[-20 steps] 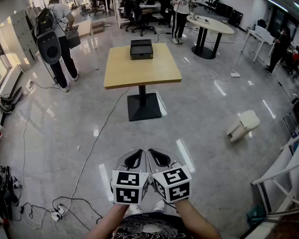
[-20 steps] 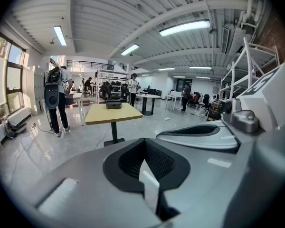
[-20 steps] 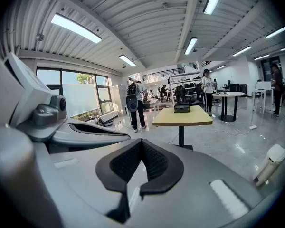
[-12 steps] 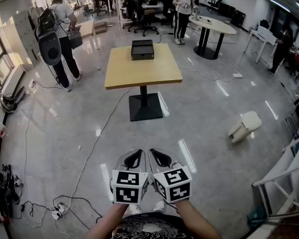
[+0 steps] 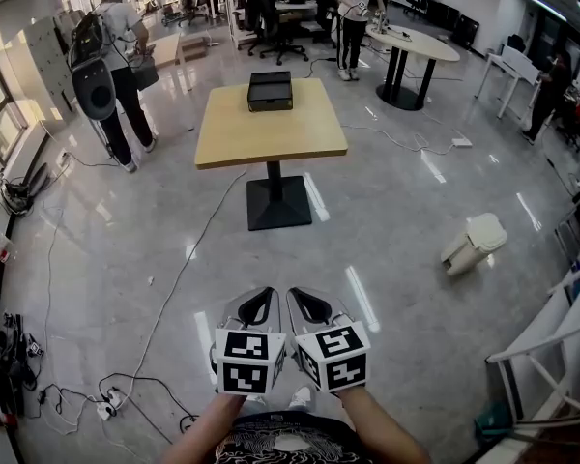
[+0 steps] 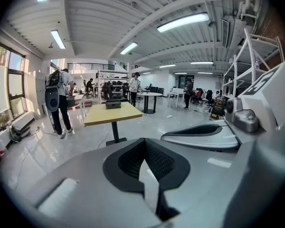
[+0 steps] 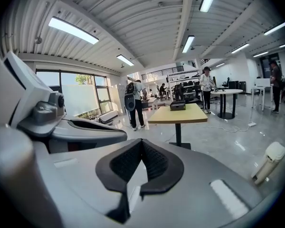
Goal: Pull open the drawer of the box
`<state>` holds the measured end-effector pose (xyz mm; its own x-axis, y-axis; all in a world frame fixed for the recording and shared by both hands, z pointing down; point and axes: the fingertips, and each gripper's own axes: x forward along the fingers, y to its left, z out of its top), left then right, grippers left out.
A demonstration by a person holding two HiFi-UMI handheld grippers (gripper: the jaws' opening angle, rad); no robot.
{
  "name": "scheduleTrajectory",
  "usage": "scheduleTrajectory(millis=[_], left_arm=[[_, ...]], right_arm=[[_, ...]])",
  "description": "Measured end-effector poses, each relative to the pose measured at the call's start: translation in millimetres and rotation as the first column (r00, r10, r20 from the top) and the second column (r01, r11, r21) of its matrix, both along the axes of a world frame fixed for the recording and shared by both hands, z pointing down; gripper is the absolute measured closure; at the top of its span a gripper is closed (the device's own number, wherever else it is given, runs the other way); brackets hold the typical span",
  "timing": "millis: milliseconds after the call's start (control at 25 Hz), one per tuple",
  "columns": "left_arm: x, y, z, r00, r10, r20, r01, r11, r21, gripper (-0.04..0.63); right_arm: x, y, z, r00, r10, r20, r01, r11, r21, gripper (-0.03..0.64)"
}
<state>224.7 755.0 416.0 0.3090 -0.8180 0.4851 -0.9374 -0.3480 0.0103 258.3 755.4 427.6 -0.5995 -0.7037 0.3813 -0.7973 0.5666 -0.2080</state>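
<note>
Left claw and right claw hang side by side, well short of the bench, each closed tight on nothing; the black box sits at the bench's far edge; a person stands left of the bench.

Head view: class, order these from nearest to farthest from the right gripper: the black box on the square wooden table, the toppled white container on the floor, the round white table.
1. The toppled white container, on the floor to the right of the right gripper.
2. The black box, ahead at the far edge of the square wooden table.
3. The round white table, farthest, upper right.
</note>
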Motion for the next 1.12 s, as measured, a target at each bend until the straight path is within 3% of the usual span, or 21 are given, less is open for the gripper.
scheduleTrajectory(millis=[240,480,640,840,1120], left_arm=[[2.2,-21.8,2.9,1.000,0.003,-0.002,-0.003,1.000,0.002,0.578],[-30.2,-48.5,9.2,0.999,0.022,-0.025,-0.022,1.000,0.017,0.577],[-58.3,-97.7,19.8,0.999,0.024,-0.044,-0.023,1.000,0.019,0.577],[-112.6,-175.5,29.3,0.998,0.030,-0.047,-0.029,1.000,0.005,0.577],[-227.7,-275.2,14.6,0.996,0.061,-0.071,-0.061,0.998,0.012,0.578]], right_arm=[[1.0,-24.0,1.3,1.000,-0.005,-0.006,0.005,1.000,-0.003,0.611],[-36.7,-52.6,5.3,0.999,-0.014,-0.035,0.015,0.999,0.028,0.611],[-63.0,-100.8,13.9,0.999,0.009,-0.034,-0.008,1.000,0.029,0.611],[-114.2,-177.3,23.2,0.998,0.031,-0.060,-0.031,1.000,0.007,0.612],[-230.1,-272.0,13.4,0.995,0.047,-0.084,-0.048,0.999,-0.015,0.620]])
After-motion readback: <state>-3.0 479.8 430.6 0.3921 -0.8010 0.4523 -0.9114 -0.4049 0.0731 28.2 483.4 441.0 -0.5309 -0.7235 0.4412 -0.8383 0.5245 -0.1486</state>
